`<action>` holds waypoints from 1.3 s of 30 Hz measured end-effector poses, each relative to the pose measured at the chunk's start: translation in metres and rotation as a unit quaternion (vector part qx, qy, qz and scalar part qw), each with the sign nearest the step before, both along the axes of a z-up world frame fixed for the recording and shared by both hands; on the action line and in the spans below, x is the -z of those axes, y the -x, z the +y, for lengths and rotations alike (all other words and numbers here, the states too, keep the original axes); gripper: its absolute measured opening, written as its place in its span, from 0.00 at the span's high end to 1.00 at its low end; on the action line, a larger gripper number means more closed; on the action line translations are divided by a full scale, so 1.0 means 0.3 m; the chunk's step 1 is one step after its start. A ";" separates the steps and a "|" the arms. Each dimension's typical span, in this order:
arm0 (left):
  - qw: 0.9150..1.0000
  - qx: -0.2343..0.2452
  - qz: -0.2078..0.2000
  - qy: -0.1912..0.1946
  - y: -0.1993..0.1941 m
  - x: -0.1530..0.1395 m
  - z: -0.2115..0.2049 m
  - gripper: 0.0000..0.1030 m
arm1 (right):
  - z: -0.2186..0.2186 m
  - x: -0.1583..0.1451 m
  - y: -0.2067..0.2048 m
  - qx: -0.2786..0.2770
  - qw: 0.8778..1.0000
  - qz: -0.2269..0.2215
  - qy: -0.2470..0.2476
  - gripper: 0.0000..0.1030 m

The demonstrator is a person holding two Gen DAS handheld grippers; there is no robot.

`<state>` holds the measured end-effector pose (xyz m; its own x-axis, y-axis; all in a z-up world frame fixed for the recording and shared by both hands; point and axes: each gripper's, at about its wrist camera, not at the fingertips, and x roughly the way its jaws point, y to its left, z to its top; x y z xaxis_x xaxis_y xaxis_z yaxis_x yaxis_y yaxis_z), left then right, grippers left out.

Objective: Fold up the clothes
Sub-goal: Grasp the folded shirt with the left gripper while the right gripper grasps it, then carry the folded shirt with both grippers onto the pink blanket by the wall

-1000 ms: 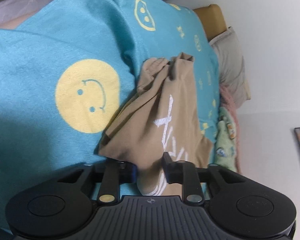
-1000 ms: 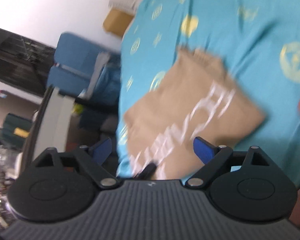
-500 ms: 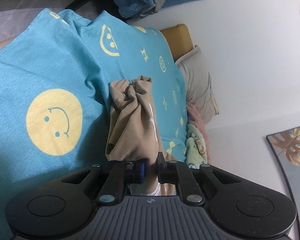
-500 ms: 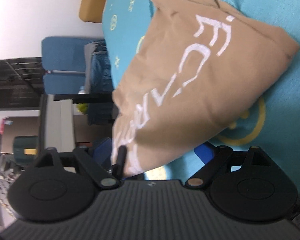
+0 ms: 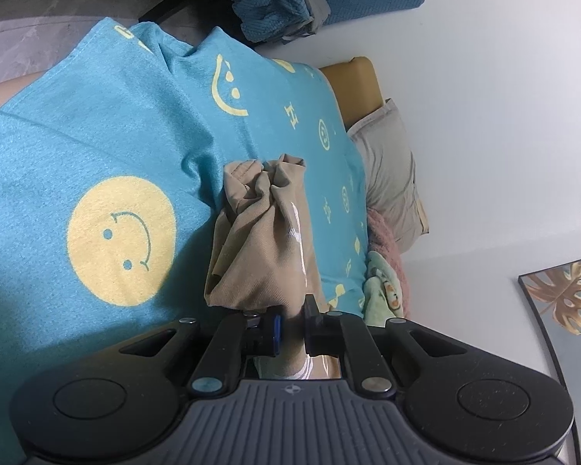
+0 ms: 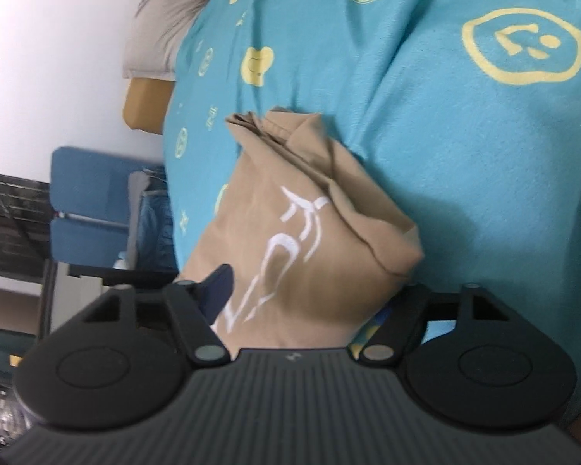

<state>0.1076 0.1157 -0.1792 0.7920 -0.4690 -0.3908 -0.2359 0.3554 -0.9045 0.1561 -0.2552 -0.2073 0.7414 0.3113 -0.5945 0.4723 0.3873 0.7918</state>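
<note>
A tan garment (image 5: 259, 240) with white lettering hangs bunched over a teal smiley-print blanket (image 5: 97, 147). My left gripper (image 5: 292, 323) is shut on the tan garment's near edge, cloth pinched between its fingers. In the right wrist view the same tan garment (image 6: 302, 248) fills the space between the wide-apart fingers of my right gripper (image 6: 310, 290), which is open. Its left blue pad (image 6: 217, 286) lies against the cloth; its right finger is mostly hidden behind the fabric.
The teal blanket (image 6: 426, 97) covers a bed. A grey pillow (image 5: 391, 178), a tan headboard cushion (image 5: 352, 81) and soft toys (image 5: 383, 290) lie by the white wall. A blue chair (image 6: 93, 209) with clothes stands beside the bed.
My left gripper closed on the garment's edge and lifted it, so it hangs narrower. My right gripper came in close, and the garment now sits between its open fingers.
</note>
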 end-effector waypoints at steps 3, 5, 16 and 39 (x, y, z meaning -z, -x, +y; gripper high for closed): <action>1.000 0.003 0.002 0.003 0.000 -0.003 0.003 0.90 | -0.005 0.001 0.005 0.000 1.000 0.000 0.010 0.68; 1.000 0.006 0.008 0.007 -0.001 -0.010 0.010 0.90 | -0.008 -0.024 0.009 -0.001 1.000 -0.014 0.015 0.75; 0.998 0.068 -0.002 0.012 0.019 -0.345 -0.027 0.91 | -0.076 -0.258 0.114 -0.011 0.999 -0.053 0.006 0.79; 0.957 0.278 -0.075 -0.038 -0.371 -0.952 -1.166 0.95 | -1.044 -0.845 0.174 0.121 0.977 -0.150 0.090 0.79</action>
<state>0.2188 -0.2340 0.1064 0.4774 -0.8095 -0.3416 0.1395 0.4537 -0.8802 0.1038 -0.5685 0.0463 0.9295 0.0161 -0.3684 0.3244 0.4393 0.8377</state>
